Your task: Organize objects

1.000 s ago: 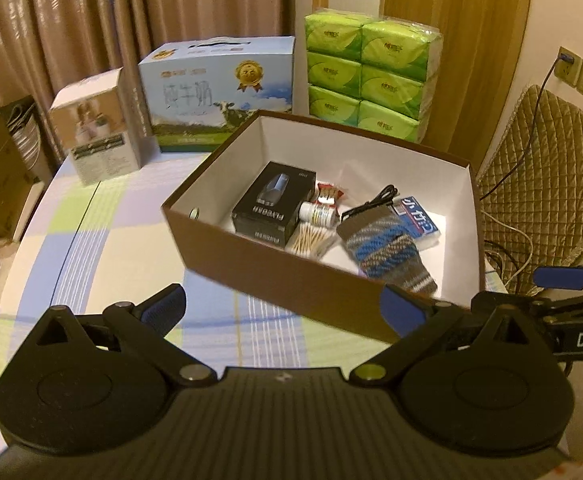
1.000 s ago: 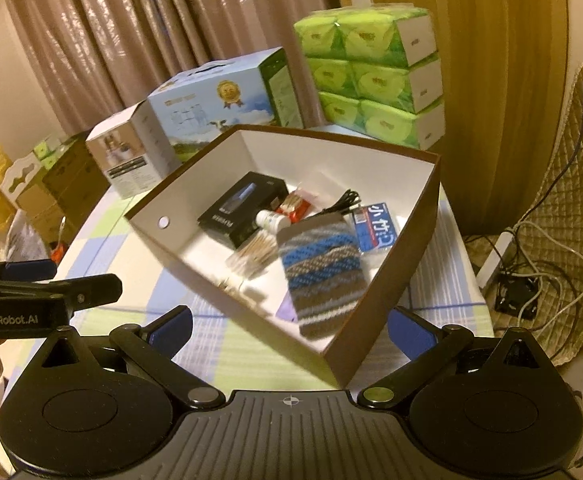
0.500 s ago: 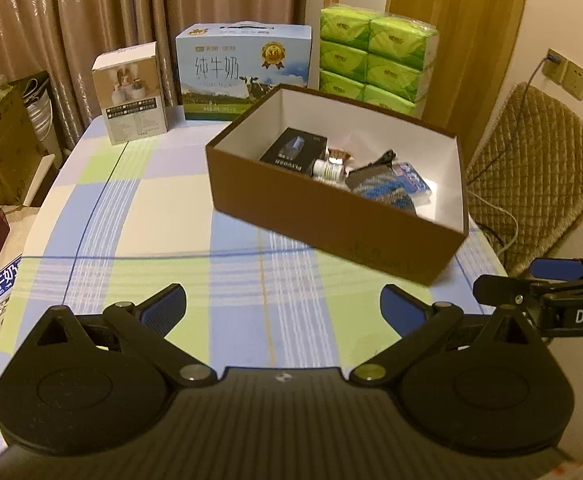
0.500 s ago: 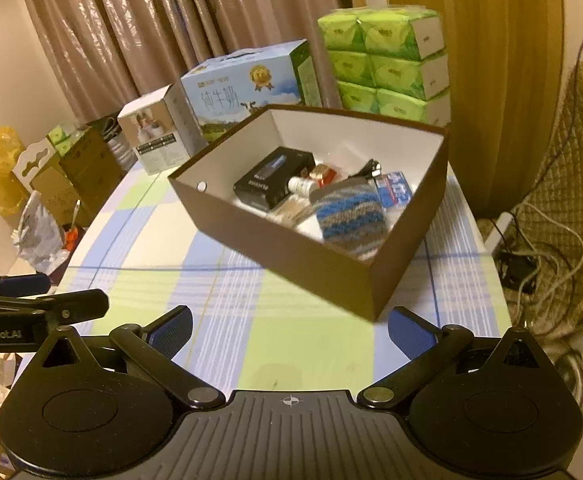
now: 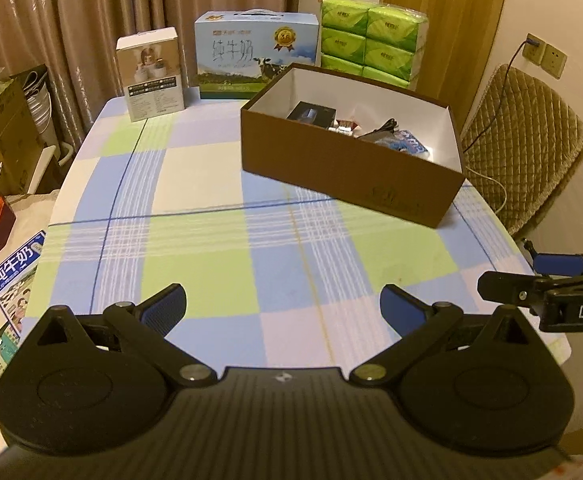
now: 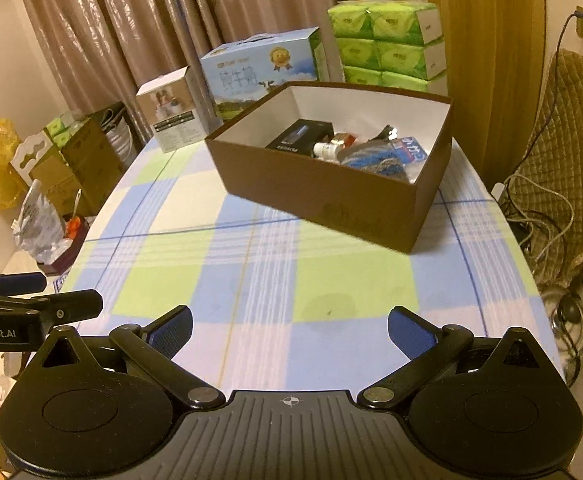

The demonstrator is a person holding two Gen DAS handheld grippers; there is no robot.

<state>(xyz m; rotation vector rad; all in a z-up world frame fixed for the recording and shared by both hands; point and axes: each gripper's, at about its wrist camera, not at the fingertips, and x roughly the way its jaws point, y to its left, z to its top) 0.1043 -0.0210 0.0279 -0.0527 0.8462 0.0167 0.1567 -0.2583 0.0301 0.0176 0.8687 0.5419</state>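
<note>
Both the left gripper (image 5: 282,305) and right gripper (image 6: 290,327) hang spread and empty at frame bottom; keep them clear of the filled box (image 6: 331,194) mid-frame.

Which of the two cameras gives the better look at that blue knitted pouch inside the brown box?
The right wrist view. It looks down into the brown box, so the knitted pouch shows its striped top. In the left wrist view the box's near wall hides nearly all of the pouch.
</note>
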